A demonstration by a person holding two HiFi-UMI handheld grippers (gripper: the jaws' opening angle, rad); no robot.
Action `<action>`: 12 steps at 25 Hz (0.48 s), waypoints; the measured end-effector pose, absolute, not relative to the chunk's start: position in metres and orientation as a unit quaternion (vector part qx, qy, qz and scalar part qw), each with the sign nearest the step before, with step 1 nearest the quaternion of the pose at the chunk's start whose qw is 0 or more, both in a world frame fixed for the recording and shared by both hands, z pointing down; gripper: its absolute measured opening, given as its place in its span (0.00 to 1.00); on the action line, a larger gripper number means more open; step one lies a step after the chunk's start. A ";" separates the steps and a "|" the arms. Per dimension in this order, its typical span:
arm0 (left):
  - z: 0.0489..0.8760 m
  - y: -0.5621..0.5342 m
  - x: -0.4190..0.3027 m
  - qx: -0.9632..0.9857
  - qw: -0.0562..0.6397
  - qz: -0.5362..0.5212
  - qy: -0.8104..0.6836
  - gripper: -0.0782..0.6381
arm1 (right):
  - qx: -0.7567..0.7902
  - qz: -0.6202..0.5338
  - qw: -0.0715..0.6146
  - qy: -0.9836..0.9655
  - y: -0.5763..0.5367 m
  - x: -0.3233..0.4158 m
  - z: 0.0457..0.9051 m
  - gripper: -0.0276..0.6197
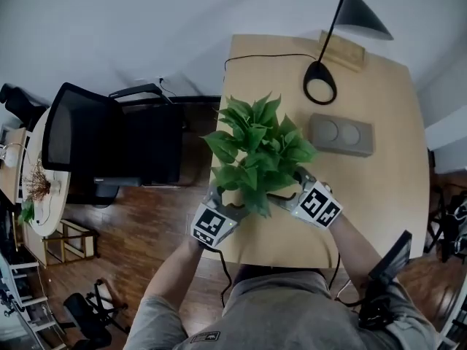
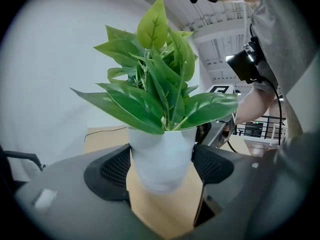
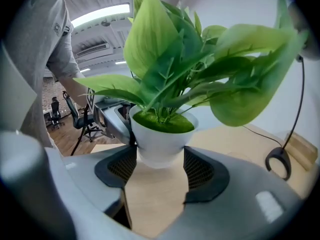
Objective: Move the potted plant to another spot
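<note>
The potted plant (image 1: pixel 257 146), broad green leaves in a white pot (image 2: pixel 161 156), is near the front left of the wooden table (image 1: pixel 379 159). My left gripper (image 1: pixel 223 208) holds the pot from the left, its black pads (image 2: pixel 116 168) pressed on both sides of it. My right gripper (image 1: pixel 298 189) grips the same pot (image 3: pixel 162 141) from the right, with its pads (image 3: pixel 199 170) against the pot's wall. In the head view the leaves hide the pot and the fingertips. Whether the pot rests on the table or hangs just above it cannot be told.
A black desk lamp (image 1: pixel 321 81) with a ring base stands at the back of the table, its cable running left. A grey block with two round hollows (image 1: pixel 340 134) lies right of the plant. A black office chair (image 1: pixel 109 144) stands left of the table.
</note>
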State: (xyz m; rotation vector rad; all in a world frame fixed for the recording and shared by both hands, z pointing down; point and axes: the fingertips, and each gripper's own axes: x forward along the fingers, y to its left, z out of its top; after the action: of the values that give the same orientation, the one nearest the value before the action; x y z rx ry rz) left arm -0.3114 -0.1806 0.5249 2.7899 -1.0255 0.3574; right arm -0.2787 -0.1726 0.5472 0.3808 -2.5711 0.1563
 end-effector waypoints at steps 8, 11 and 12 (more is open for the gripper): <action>0.570 -0.197 -0.331 0.926 0.088 0.122 -0.347 0.66 | 0.135 0.064 0.303 -0.941 -0.189 -0.299 0.593 0.51; 0.583 -0.200 -0.332 0.927 0.088 0.126 -0.343 0.66 | 0.141 0.064 0.323 -0.934 -0.192 -0.300 0.607 0.51; 0.587 -0.203 -0.333 0.927 0.084 0.128 -0.343 0.66 | 0.144 0.064 0.328 -0.931 -0.195 -0.300 0.611 0.51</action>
State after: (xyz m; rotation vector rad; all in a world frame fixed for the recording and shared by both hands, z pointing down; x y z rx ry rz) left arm -0.3330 -0.2027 0.5870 2.7653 -1.0220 0.3809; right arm -0.3000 -0.1949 0.6114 0.3774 -2.4384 0.1677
